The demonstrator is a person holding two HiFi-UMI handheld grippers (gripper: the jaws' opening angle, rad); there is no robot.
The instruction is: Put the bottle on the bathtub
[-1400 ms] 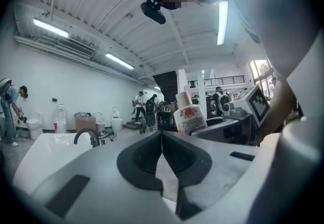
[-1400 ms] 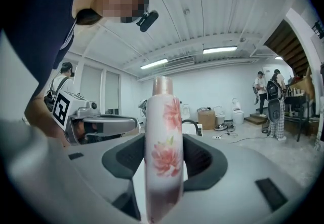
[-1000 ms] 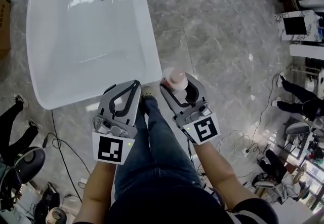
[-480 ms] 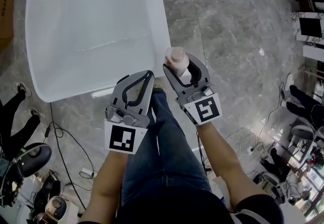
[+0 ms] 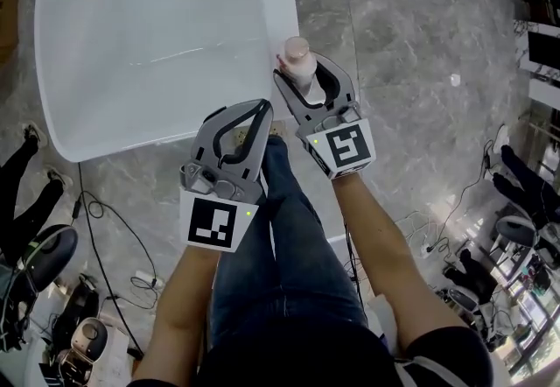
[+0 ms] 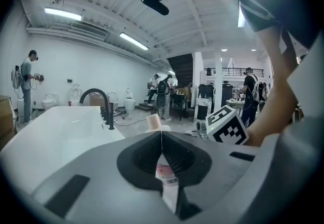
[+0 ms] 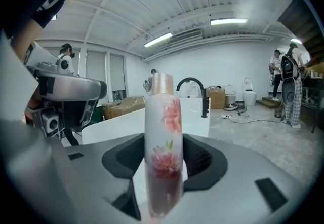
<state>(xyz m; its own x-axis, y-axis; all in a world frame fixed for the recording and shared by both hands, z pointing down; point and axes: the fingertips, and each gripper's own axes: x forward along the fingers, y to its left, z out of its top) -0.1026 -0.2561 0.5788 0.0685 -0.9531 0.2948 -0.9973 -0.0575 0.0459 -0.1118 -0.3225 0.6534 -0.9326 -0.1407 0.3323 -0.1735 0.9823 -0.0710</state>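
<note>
By tub (image 5: 175, 44) edge | R grip (image 5: 303, 72) clamped on bottle (image 5: 296, 57) | L grip (image 5: 260, 108) jaws together, empty

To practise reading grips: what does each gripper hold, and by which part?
The right gripper grips the bottle upright by the middle of its flowered body; the left gripper is shut and empty.

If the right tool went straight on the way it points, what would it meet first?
Probably the rim of the bathtub, just ahead of the right tool and the bottle it grips; the black faucet stands farther along. Depth is unclear.
</note>
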